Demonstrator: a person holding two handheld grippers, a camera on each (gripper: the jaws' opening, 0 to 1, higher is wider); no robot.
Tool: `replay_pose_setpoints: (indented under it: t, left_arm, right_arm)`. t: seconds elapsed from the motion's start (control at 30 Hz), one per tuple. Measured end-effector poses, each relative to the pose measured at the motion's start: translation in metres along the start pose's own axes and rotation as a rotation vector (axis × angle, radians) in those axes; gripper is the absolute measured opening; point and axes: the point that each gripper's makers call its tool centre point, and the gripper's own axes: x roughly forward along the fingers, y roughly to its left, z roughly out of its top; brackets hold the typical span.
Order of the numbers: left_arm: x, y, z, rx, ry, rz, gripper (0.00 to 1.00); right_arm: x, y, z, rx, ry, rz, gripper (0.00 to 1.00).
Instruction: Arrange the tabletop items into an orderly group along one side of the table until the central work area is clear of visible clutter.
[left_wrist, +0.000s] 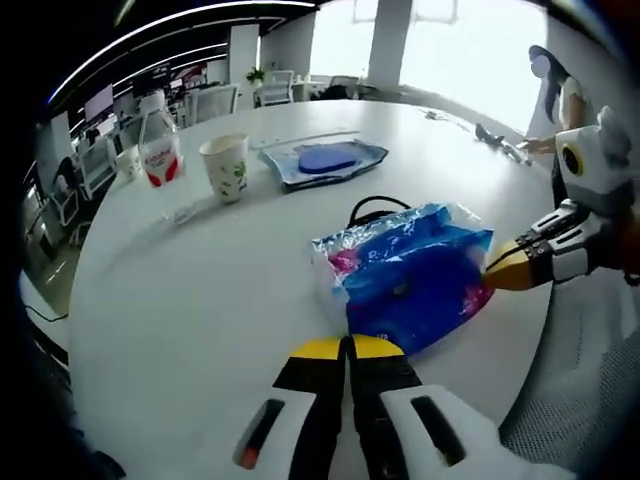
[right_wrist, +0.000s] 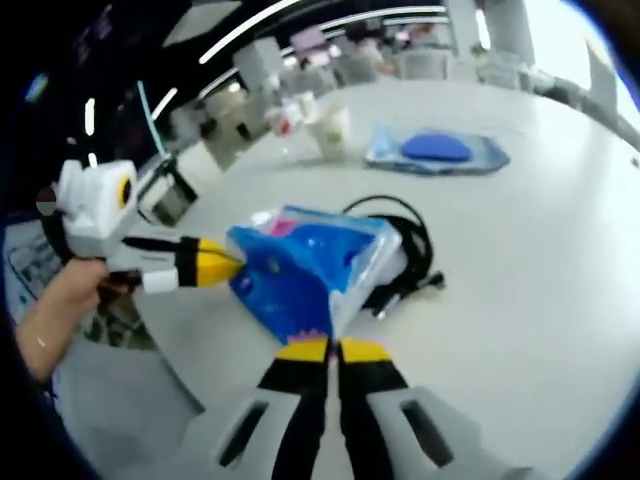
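A blue and pink plastic-wrapped pack (left_wrist: 415, 275) (right_wrist: 305, 265) lies on the white table (left_wrist: 190, 300) near its edge. A black cable (left_wrist: 375, 208) (right_wrist: 410, 250) is coiled behind and partly under it. My left gripper (left_wrist: 348, 347) (right_wrist: 235, 263) is shut, with its yellow tips against one side of the pack. My right gripper (right_wrist: 333, 350) (left_wrist: 490, 272) is also shut, its tips touching the opposite side. I cannot tell whether either one pinches the wrapper.
Farther back stand a printed paper cup (left_wrist: 226, 165) (right_wrist: 333, 128), a clear bottle with a red label (left_wrist: 160, 150) (right_wrist: 285, 118) and a blue pad on a clear bag (left_wrist: 325, 160) (right_wrist: 437, 150). Office chairs ring the table. A hand (right_wrist: 60, 300) holds the left gripper.
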Motion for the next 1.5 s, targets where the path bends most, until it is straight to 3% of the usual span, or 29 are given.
replay_pose_setpoints:
  t: [0.43, 0.73, 1.5]
  left_arm:
    - [-0.013, -0.023, 0.032, 0.034, -0.015, -0.067, 0.0]
    - [-0.015, -0.035, 0.06, 0.0, -0.051, -0.082, 0.0]
    - [0.04, -0.082, 0.108, 0.013, -0.036, -0.163, 0.0]
  right_arm:
    - [-0.031, -0.015, 0.02, 0.009, 0.005, 0.03, 0.0]
    - [-0.052, -0.028, 0.04, -0.007, -0.032, 0.008, 0.0]
    - [-0.078, -0.112, 0.068, -0.024, -0.069, -0.155, 0.0]
